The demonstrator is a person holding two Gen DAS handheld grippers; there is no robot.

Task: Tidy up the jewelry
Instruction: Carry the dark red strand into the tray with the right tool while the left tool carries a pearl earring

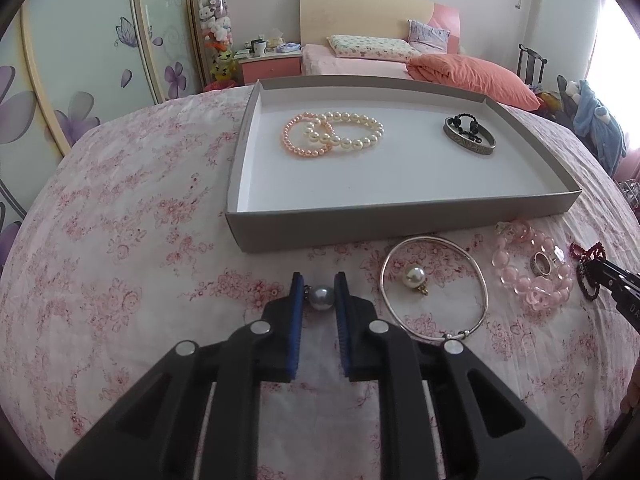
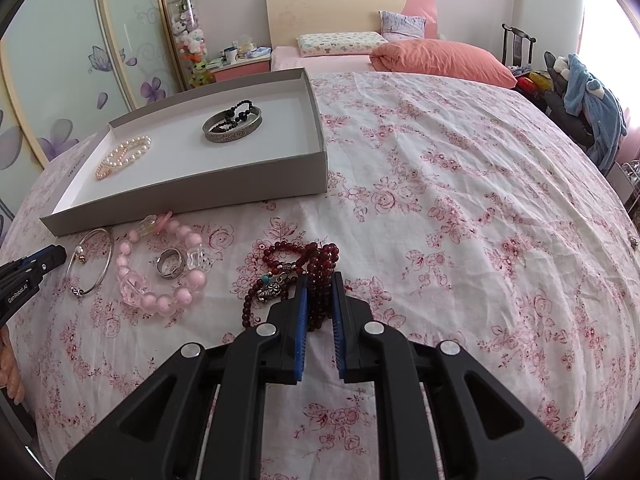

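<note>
My left gripper [image 1: 319, 280] is shut on a grey pearl earring [image 1: 322, 298] that lies on the floral bedspread, just in front of the grey tray [image 1: 400, 220]. My right gripper [image 2: 320, 280] is shut on a strand of the dark red bead bracelet [image 2: 296, 252], whose other loops and a small metal charm lie on the cloth to its left. In the tray lie a pink pearl bracelet [image 1: 306, 136], a cream pearl bracelet [image 1: 352, 130] and a dark metal bangle [image 1: 470, 136] with black beads on it.
Between the two grippers lie a thin silver bangle [image 1: 476, 264] around a white pearl earring [image 1: 414, 278], and a pink bead bracelet [image 2: 188, 280] around a silver ring [image 2: 171, 263]. A second bed, a nightstand and wardrobe doors stand behind.
</note>
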